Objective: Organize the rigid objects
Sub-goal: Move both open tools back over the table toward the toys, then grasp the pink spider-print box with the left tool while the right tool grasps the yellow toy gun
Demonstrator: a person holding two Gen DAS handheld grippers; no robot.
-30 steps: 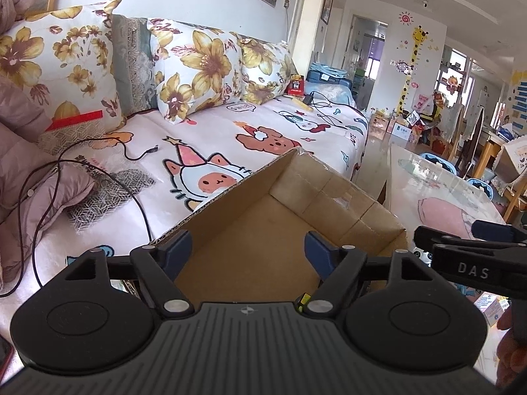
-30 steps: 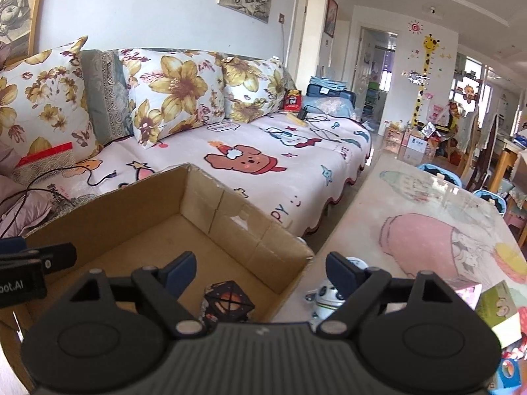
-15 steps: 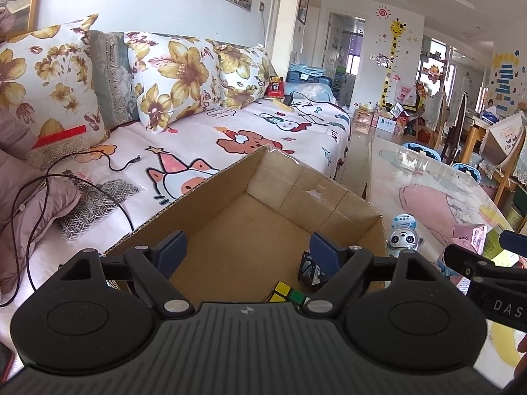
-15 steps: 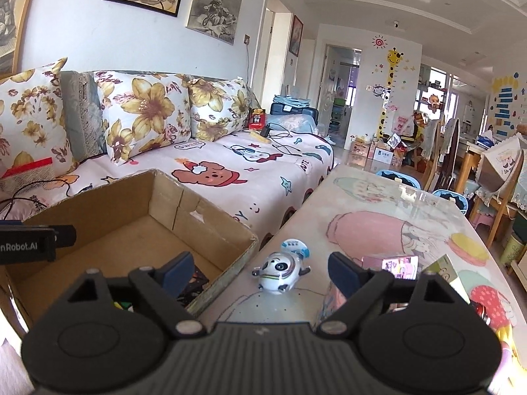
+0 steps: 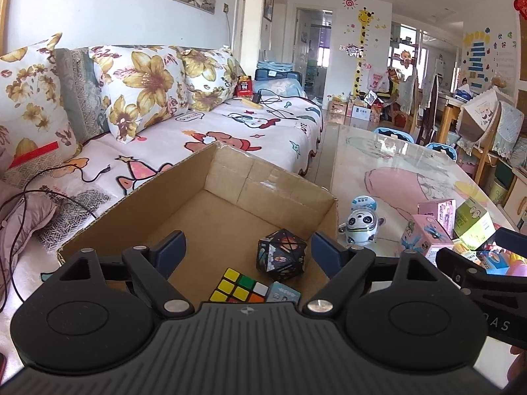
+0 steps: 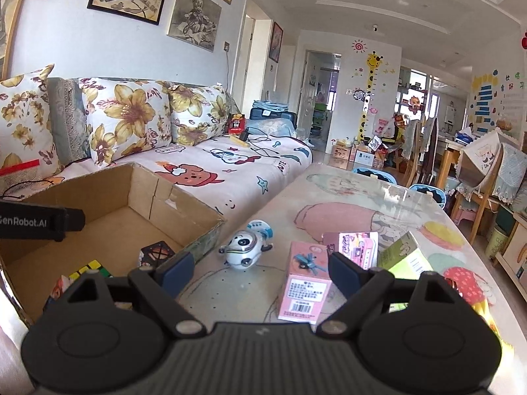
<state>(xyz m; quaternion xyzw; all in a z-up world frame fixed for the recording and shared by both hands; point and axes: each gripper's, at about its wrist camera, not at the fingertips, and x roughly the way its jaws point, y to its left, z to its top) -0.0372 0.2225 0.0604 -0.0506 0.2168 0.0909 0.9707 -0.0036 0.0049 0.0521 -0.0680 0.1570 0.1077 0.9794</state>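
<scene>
1. Rigid objects sit in two groups: some lie in the cardboard box [image 5: 210,204], the rest stand on the glass-topped table [image 6: 346,197] just right of it.
2. Inside the box, near its right wall, a dark faceted puzzle ball [image 5: 281,255] rests with a point upward; it is roughly as wide as tall, with no clear long axis.
3. Close in front of it lies a colour cube [image 5: 240,285], turned corner-on to the left wrist camera, showing yellow, green, white and black squares; a small teal item [image 5: 284,292] touches its right side.
4. On the table, a white panda toy [image 6: 247,247] with a blue cap leans over toward the right.
5. Beside it a pink carton [image 6: 304,288] stands upright, long axis vertical, barcode face toward the right wrist camera; another pink box [image 6: 357,247] and a green-and-white box [image 6: 405,256], tilted, stand behind.
6. Left gripper [image 5: 247,247] hangs above the box, its jaws just widened to full spread, gripping nothing.
7. Right gripper [image 6: 260,268] is spread wide over the table edge, empty, the pink carton ahead between its fingers, untouched.
</scene>
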